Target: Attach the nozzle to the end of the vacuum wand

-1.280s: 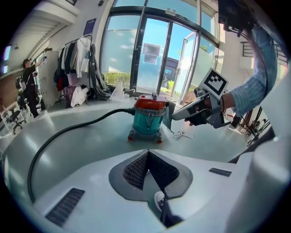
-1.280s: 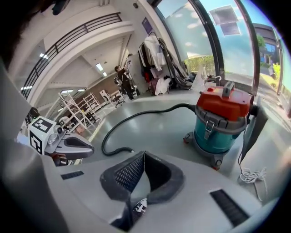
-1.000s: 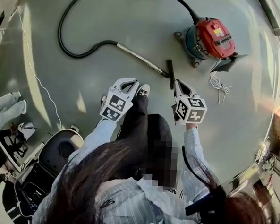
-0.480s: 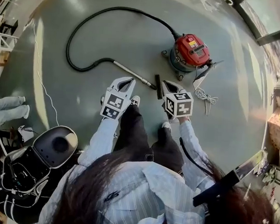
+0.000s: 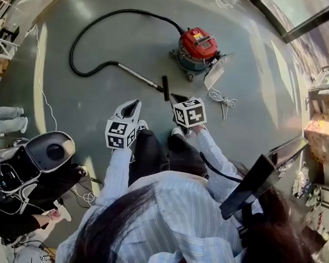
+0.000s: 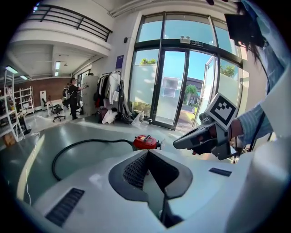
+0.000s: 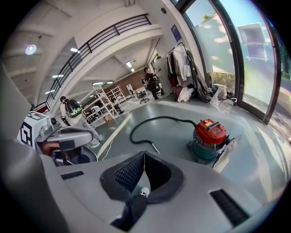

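Note:
A red canister vacuum (image 5: 197,45) stands on the grey floor with its black hose (image 5: 74,61) looping left. The metal wand (image 5: 137,76) lies on the floor, and the black nozzle (image 5: 165,88) sits crosswise at its end. My left gripper (image 5: 135,103) and right gripper (image 5: 174,97) are held up above the floor, near side of the nozzle, both shut and holding nothing. In the left gripper view the shut left gripper (image 6: 148,152) points toward the vacuum (image 6: 145,142), with the right gripper (image 6: 200,137) at the right. The right gripper view shows the right gripper (image 7: 144,154), the vacuum (image 7: 209,135) and the hose (image 7: 152,122).
A black backpack-like unit (image 5: 34,167) sits on the floor at the left, beside a seated person's legs (image 5: 4,118). A thin white cable (image 5: 44,93) and a coiled white cord (image 5: 225,98) lie on the floor. Glass doors (image 6: 175,86) stand beyond the vacuum.
Both grippers have lifted up and back from the nozzle and wand, still shut. The wand with the nozzle stays on the floor and now looks farther off.

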### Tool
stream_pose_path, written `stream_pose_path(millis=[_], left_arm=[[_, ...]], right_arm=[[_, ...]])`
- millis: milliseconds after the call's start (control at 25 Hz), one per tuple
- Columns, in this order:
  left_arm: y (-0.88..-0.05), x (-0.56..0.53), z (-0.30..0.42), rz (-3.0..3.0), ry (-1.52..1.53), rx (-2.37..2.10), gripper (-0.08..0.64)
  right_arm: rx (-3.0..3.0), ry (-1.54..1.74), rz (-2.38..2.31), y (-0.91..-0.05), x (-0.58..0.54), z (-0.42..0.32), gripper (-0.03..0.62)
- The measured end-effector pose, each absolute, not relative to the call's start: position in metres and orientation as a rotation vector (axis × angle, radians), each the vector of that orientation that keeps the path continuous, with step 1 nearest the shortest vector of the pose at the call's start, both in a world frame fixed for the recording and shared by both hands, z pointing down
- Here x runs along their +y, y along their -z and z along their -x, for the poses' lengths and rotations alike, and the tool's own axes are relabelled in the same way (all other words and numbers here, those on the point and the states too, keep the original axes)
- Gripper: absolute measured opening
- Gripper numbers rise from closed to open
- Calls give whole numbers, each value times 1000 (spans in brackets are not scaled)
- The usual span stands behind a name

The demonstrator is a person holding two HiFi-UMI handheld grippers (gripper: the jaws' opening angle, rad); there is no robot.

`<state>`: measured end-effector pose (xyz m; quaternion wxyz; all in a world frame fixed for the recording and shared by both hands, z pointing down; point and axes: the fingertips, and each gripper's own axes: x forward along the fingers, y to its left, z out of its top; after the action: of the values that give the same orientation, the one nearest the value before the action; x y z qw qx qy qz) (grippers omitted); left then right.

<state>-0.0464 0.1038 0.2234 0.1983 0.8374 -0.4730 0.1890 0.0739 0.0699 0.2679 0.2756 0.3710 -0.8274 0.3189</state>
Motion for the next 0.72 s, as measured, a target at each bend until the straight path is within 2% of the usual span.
stream_pose_path(millis=[320, 720], left_arm=[[-229, 190, 44, -2347, -483, -1299, 5], [-244, 326, 156, -2361, -490, -1222, 5]], right_arm=[[-2271, -866, -953, -265, 135, -34, 9], [-2292, -961, -971, -260, 257, 84, 9]])
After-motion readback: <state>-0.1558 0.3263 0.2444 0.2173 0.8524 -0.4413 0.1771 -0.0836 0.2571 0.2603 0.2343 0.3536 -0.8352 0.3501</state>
